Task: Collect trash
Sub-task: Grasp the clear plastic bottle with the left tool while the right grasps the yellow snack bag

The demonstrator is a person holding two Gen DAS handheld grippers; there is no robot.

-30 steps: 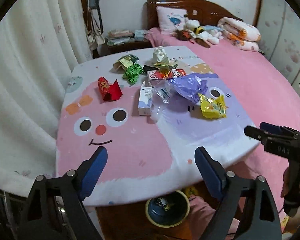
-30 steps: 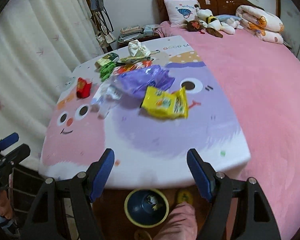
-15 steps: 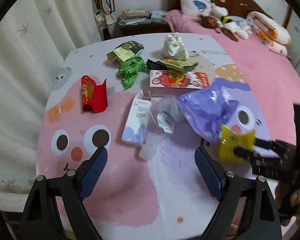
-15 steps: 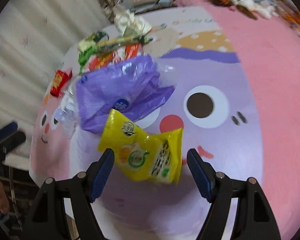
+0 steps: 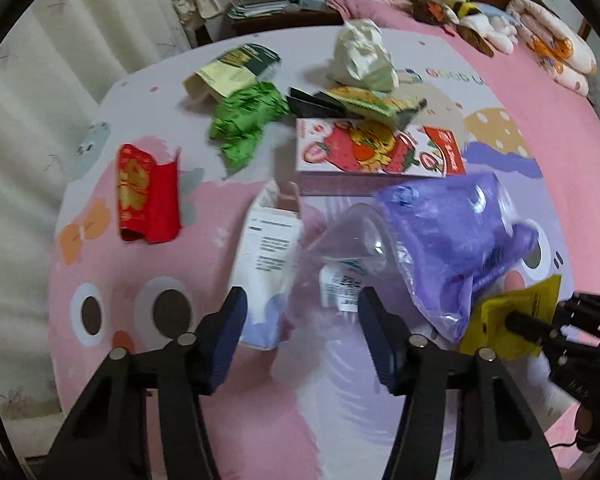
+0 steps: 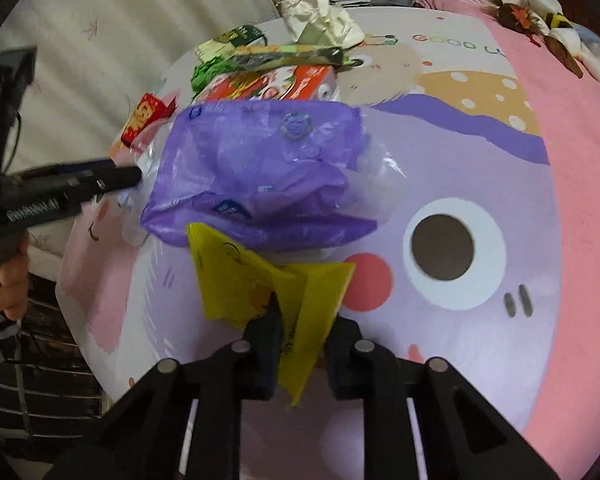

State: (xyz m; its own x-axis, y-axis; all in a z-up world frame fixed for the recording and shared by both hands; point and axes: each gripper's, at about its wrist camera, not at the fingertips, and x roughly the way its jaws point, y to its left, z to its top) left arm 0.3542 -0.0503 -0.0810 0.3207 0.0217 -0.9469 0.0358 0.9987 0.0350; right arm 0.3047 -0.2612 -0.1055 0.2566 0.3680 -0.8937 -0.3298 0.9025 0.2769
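Note:
Trash lies on a round table with a cartoon-face cloth (image 5: 140, 360). My right gripper (image 6: 300, 316) is shut on a yellow snack wrapper (image 6: 240, 276); the wrapper also shows in the left wrist view (image 5: 512, 324). A purple plastic bag (image 6: 260, 172) lies just beyond it. My left gripper (image 5: 300, 312) is open, with its jaws around a white carton (image 5: 264, 264) and a clear plastic wrapper (image 5: 340, 264). Further back lie a red packet (image 5: 148, 196), a green wrapper (image 5: 248, 120), a strawberry box (image 5: 372, 148) and a crumpled white bag (image 5: 360, 56).
A green-and-cream carton (image 5: 232, 68) and a flat snack bag (image 5: 372, 104) lie at the table's far side. A pink bed (image 5: 540, 92) with pillows and plush toys is to the right. White curtains (image 5: 28, 80) hang to the left.
Both grippers have moved forward over the table. My right gripper has closed on the yellow wrapper. My left gripper has come up to the white carton and narrowed somewhat.

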